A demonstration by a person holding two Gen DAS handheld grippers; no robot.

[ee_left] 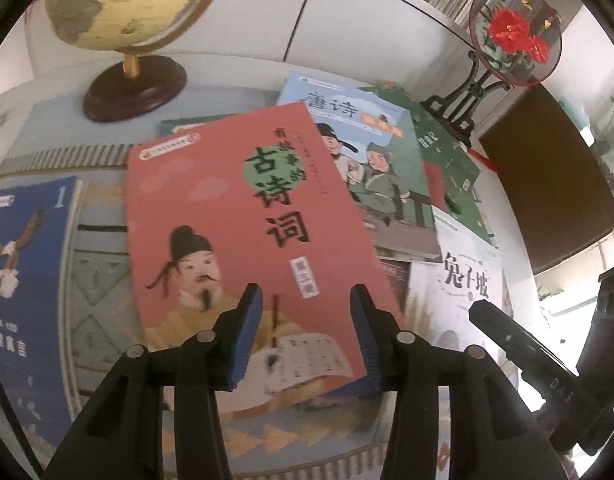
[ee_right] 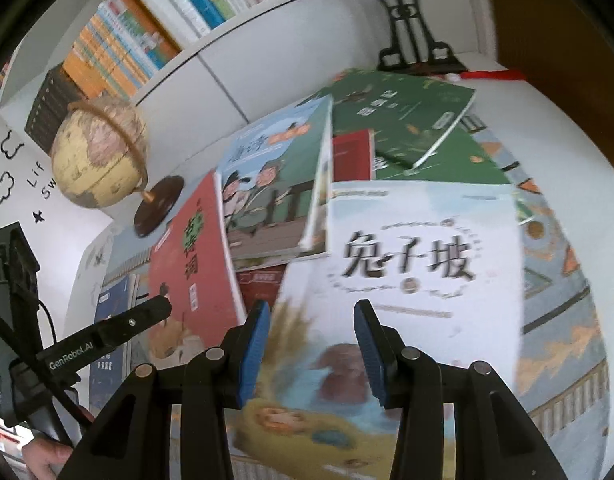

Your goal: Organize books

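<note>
I find my left tool (ee_left: 305,316) over the lower edge of the red book (ee_left: 243,216), its blue pads parted with a clear gap and pressing on nothing. My right tool (ee_right: 313,336) stands likewise apart above the white book (ee_right: 419,264), gripping nothing. The books lie scattered and overlapping on the patterned tabletop (ee_right: 563,320): a pale blue book (ee_left: 371,160) partly under the red one, green books (ee_right: 403,120) behind, a dark blue book (ee_left: 23,272) at far left. A globe (ee_left: 131,4) and a round fan on a black stand (ee_left: 515,32) stand at the back, beneath a bookshelf (ee_right: 139,36)
</note>
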